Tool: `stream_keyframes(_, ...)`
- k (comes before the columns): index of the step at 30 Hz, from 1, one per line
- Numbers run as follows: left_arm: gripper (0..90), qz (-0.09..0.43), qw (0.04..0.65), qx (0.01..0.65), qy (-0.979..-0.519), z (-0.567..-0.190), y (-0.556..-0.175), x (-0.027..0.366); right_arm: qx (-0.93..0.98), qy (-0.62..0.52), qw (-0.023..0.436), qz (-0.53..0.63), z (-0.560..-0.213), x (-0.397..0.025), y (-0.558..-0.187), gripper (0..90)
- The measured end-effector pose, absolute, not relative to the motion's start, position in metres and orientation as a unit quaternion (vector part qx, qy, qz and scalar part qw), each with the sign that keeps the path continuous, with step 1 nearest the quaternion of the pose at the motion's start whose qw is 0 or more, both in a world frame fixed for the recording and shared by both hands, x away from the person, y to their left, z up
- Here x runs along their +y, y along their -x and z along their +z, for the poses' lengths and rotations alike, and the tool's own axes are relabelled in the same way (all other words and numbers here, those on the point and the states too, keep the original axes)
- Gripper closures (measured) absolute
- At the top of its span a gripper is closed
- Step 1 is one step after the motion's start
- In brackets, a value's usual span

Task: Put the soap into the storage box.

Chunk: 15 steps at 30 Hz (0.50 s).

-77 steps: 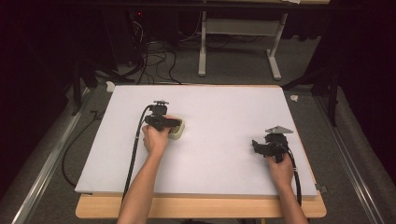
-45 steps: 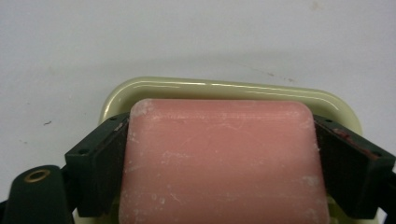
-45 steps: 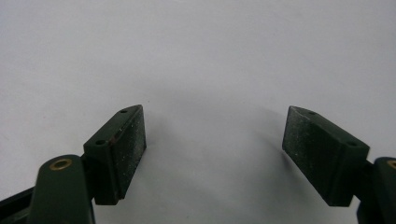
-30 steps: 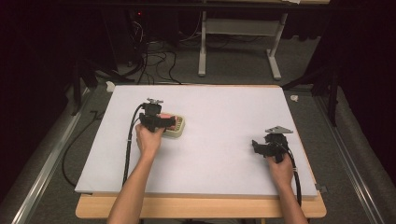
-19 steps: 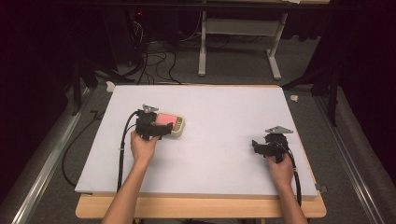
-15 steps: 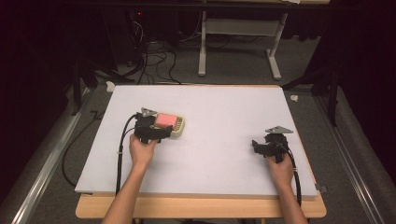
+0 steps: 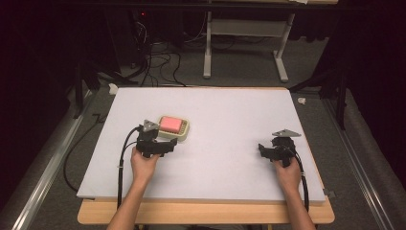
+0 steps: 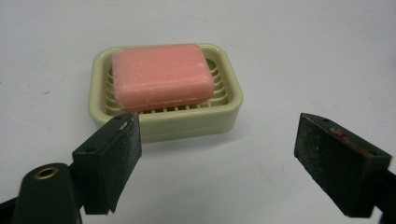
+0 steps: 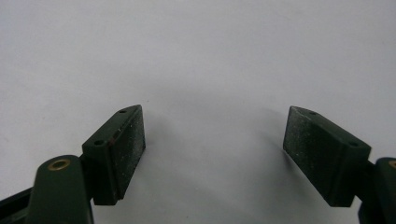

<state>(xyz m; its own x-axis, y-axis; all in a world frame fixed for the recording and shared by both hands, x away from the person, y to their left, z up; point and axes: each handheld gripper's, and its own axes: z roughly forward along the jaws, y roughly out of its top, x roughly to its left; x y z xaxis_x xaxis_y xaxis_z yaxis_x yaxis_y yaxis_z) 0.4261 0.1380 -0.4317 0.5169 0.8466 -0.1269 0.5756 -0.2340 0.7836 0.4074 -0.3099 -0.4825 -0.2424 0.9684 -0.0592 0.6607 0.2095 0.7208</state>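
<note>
- The pink soap (image 8: 161,77) lies flat in a cream soap dish (image 8: 196,122) on the left part of the white table (image 7: 230,115).
- The left gripper (image 8: 217,161) has its jaws wide apart, empty, just in front of the dish.
- To lift the soap well, I think it should go forward, straight, then squeeze both long sides.
- The right gripper (image 9: 212,154) is spread wide too, holding nothing, well apart.
</note>
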Motion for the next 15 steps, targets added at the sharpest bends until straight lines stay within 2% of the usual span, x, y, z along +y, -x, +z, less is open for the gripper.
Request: stream_keyframes(15,16.0,0.157,0.411,0.447,-0.778,-0.443,-0.405,0.138,0.731,-0.558,0.26,0.294,-0.482,-0.31,-0.407,21.4)
